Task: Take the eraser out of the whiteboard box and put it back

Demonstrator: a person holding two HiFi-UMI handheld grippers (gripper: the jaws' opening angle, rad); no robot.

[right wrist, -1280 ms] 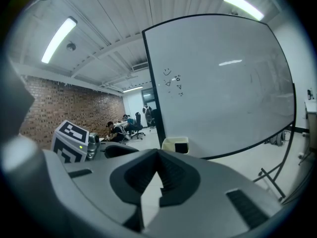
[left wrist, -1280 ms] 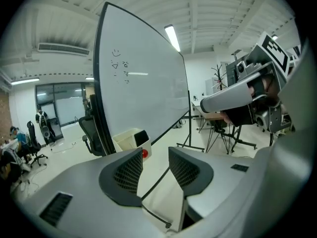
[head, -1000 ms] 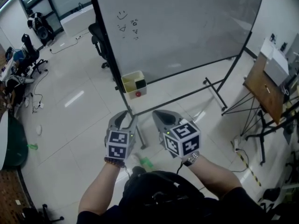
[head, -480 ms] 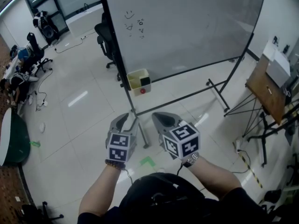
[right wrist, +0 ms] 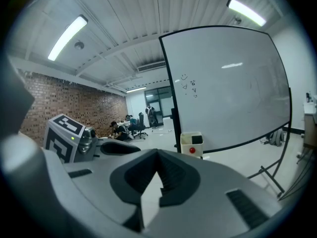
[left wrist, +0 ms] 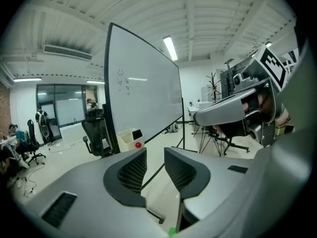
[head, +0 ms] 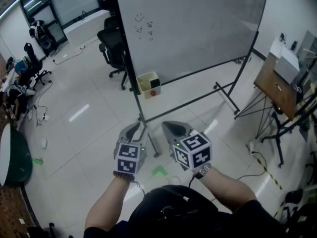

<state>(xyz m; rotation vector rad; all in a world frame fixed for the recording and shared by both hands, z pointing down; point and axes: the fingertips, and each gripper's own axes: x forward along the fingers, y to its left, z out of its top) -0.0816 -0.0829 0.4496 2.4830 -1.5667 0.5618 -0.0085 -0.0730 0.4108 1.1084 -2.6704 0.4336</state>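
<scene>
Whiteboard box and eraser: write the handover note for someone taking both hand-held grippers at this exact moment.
Left hand-held gripper: jaws apart and closing, nothing between them.
Right hand-held gripper: shut, empty.
Whiteboard box: cream, hanging low on the left post of the whiteboard, across the floor from both grippers.
Eraser: the dark block in the box's right side looks like it; it is inside and untouched.
Done: nothing yet.
Left: close the distance to the box, open a gripper, lift the eraser out, then put it back in.
</scene>
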